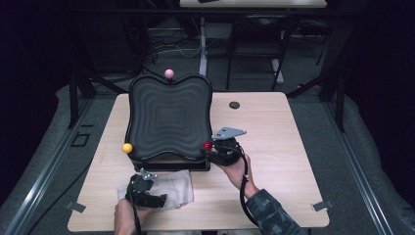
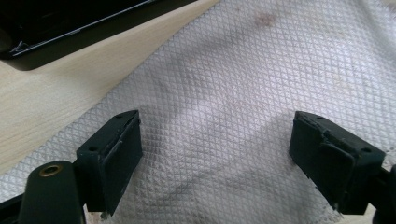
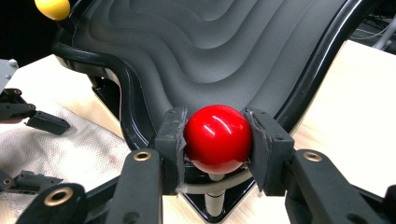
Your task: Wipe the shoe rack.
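A black wavy panel (image 1: pixel 169 117) stands tilted on the wooden table (image 1: pixel 274 147), with ball knobs at its corners. My right gripper (image 3: pixel 215 135) is shut on the red ball knob (image 3: pixel 217 138), which sits on a short stem at the panel's near right corner (image 1: pixel 208 146). A white cloth (image 2: pixel 243 107) lies flat on the table in front of the panel (image 1: pixel 171 188). My left gripper (image 2: pixel 217 154) hovers just over the cloth with its jaws wide open and nothing between them; from above the left gripper (image 1: pixel 142 188) is at the cloth's left part.
A yellow ball knob (image 1: pixel 127 148) sits at the panel's near left corner and a pink one (image 1: pixel 169 73) at its far edge. A small dark disc (image 1: pixel 234 105) lies on the far right of the table. Dark floor and table legs lie beyond.
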### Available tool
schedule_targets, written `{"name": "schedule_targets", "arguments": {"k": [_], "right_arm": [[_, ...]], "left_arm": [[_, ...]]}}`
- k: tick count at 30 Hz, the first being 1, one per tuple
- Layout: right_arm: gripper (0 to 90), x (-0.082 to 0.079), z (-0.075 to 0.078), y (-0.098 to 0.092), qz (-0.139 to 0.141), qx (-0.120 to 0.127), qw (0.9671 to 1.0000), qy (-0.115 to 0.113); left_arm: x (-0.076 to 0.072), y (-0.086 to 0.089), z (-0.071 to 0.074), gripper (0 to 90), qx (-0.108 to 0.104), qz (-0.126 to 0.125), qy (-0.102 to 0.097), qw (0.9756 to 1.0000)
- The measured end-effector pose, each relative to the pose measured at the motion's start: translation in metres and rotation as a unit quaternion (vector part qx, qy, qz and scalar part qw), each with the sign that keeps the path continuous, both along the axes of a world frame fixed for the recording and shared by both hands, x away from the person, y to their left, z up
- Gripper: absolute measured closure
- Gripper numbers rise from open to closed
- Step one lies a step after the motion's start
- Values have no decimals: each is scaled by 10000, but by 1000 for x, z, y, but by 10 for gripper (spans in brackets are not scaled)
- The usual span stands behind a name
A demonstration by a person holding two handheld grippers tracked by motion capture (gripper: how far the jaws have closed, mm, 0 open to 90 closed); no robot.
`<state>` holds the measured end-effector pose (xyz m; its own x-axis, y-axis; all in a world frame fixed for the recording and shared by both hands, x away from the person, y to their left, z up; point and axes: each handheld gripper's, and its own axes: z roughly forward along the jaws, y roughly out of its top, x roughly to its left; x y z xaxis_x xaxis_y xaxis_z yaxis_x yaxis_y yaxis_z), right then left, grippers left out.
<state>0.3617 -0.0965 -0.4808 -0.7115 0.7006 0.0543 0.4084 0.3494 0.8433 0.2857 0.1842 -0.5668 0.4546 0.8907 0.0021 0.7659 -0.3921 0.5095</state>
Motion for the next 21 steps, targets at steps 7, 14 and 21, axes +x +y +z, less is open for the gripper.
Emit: {"name": "schedule_targets", "arguments": {"k": [7, 14, 21], "right_arm": [[598, 0, 0, 0, 12, 15, 10000, 11], [599, 0, 0, 0, 27, 24, 10000, 16], [600, 1, 0, 0, 43, 3, 10000, 4]], "left_arm": [[-3, -1, 1, 214, -68, -52, -38, 10000], [-5, 0, 3, 432, -136, -95, -157, 9997], [-5, 4, 4, 679, -198, -88, -236, 9995]]}}
